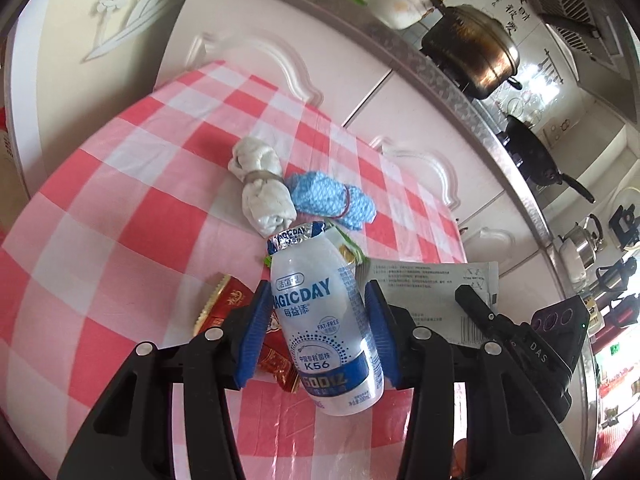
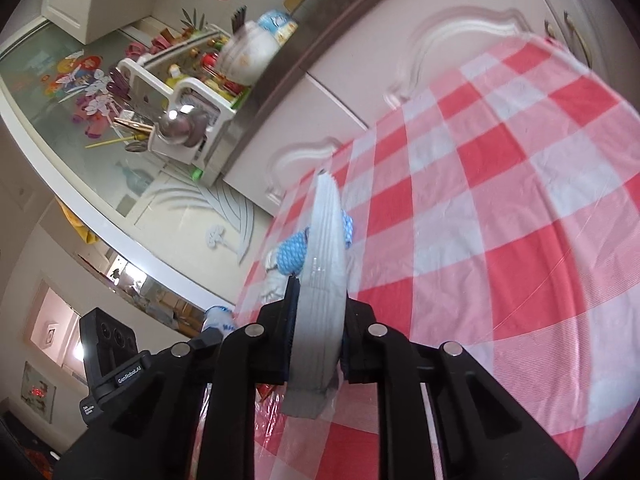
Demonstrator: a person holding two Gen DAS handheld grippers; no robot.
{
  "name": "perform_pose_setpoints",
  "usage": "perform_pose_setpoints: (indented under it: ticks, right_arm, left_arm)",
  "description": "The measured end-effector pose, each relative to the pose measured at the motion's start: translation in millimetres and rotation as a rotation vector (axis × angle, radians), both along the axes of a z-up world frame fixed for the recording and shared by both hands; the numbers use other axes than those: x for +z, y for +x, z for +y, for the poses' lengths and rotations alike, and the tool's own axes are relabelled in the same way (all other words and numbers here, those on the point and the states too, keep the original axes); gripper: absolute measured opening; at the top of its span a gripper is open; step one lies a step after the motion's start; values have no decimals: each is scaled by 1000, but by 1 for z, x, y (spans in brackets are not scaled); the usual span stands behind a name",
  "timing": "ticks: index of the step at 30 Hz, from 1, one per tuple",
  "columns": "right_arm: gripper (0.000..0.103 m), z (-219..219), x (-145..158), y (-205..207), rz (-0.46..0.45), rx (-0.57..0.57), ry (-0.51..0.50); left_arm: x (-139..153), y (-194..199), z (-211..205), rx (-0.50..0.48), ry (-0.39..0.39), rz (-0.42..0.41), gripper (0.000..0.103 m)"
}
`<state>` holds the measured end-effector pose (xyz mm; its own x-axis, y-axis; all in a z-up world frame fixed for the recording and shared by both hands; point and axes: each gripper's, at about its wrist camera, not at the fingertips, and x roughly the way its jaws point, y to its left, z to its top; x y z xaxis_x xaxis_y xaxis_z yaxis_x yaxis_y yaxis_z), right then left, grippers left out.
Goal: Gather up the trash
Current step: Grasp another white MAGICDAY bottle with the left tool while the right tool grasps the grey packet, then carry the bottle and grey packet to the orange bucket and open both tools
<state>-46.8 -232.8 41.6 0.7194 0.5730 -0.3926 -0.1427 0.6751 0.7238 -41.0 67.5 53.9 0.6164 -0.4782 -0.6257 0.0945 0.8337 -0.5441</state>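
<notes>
- Kitchen w/ white cabinet doors behind; red-white checked tablecloth covered the table where we worked.
- Far left on the cloth, by our left finger: a red snack wrapper, flat, partly hidden under the tongs.
- Up the middle: a white cloth bundle tied w/ a band, touching a blue knit bundle just to its right.
- Centre: our left gripper had its blue pads clamped on a small Magicday drink bottle, foil lid end pointing away, bottle looking lifted off the cloth.
- Behind the bottle: a scrap of green wrapper, mostly hidden.
- Right: our right gripper was closed tight on a flat grey sachet, held edge-on; the left cam showed its printed face beside the bottle.
- Step, as we judged it: both pieces picked up, carry phase starting. No bin in either view.
- Next move called for: keep both grips firm, find the bin, take bottle & sachet over, drop them, then come back for the red & green wrappers.
</notes>
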Motion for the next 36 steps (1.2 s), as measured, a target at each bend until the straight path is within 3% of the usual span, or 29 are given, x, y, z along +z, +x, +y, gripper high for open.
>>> perform_pose_setpoints:
  ticks: [14, 36]
  right_arm:
    - [16, 6, 41, -15, -108, -10, 8]
    - [16, 135, 66, -9, -133, 199, -98]
  left_arm:
    - [23, -24, 36, 27, 3, -71, 49]
    - [-6, -40, 144, 143, -86, -37, 49]
